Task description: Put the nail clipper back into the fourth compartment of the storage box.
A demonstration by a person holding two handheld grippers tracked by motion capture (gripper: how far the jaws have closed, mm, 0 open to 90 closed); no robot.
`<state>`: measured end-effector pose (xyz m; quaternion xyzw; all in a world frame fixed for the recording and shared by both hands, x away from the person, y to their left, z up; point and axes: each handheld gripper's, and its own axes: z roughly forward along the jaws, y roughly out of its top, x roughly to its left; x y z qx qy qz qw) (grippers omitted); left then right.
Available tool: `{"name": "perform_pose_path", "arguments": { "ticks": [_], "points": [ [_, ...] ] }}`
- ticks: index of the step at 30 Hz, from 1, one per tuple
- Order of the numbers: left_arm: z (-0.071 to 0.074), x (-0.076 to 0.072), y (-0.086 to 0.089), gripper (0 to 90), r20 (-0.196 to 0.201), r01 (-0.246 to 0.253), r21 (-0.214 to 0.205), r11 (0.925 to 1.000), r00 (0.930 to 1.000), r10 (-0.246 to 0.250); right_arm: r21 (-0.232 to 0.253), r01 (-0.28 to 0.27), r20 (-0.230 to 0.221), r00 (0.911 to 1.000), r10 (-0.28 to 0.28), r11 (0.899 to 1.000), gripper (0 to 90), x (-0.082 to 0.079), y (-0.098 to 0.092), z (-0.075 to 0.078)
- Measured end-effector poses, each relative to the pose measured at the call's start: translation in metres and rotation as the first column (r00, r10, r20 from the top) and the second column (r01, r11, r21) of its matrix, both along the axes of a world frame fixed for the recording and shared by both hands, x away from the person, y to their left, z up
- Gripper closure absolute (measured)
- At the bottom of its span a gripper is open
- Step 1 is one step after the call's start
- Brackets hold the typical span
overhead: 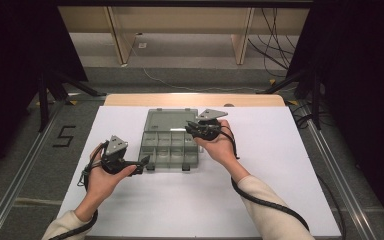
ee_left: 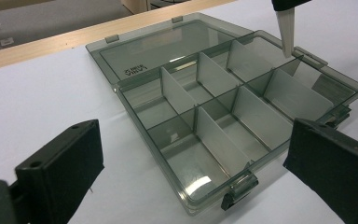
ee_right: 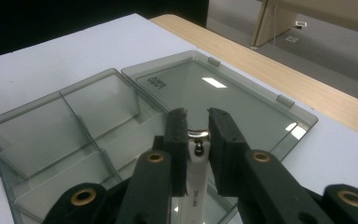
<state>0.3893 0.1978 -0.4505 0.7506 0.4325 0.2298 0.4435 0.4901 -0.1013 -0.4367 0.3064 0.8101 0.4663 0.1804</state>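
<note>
While right gripper [ee_right: 197, 123] hangs a white stick [ee_right: 196, 172] over the box [ee_left: 223, 126], left waits
Right jaws pinch the stick above the box's far corner cell; left gripper [overhead: 141, 164] jaws wide, empty, at the box's near-left corner to steady it

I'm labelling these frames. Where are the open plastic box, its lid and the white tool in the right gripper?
plastic box [ee_left: 214, 135], left gripper view, a middle divider.
lid [ee_right: 223, 100], right gripper view, flat inner face.
white tool [ee_left: 285, 30], left gripper view, its tapered end.

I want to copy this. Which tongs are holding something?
The right tongs, shut on a white stick; the left tongs stand wide open, empty.
</note>
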Motion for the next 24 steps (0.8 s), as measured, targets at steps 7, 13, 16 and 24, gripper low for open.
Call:
{"name": "perform_pose_path", "arguments": {
  "ticks": [7, 13, 16, 24],
  "points": [
    [0.000, 0.000, 0.000, 2.9, 0.001, 0.007, 0.003, 1.0000, 1.0000, -0.007, -0.009, 0.007, 0.006, 1.0000, -0.007, 1.000, 78.9, 0.001, 0.003, -0.005],
    [0.000, 0.000, 0.000, 2.9, 0.001, 0.006, 0.005, 1.0000, 1.0000, -0.006, -0.035, 0.002, -0.015, 0.9999, -0.003, 0.999, 78.9, 0.002, 0.004, -0.009],
    [0.000, 0.000, 0.000, 2.9, -0.001, 0.002, 0.000, 1.0000, 1.0000, -0.002, -0.048, -0.003, -0.026, 0.9997, 0.001, 0.999, 78.9, 0.003, 0.003, -0.010],
    [0.000, 0.000, 0.000, 2.9, -0.001, -0.001, -0.001, 1.0000, 1.0000, 0.001, -0.069, -0.004, -0.039, 0.9992, 0.001, 0.998, 78.9, 0.003, 0.006, -0.017]
  ]
}}
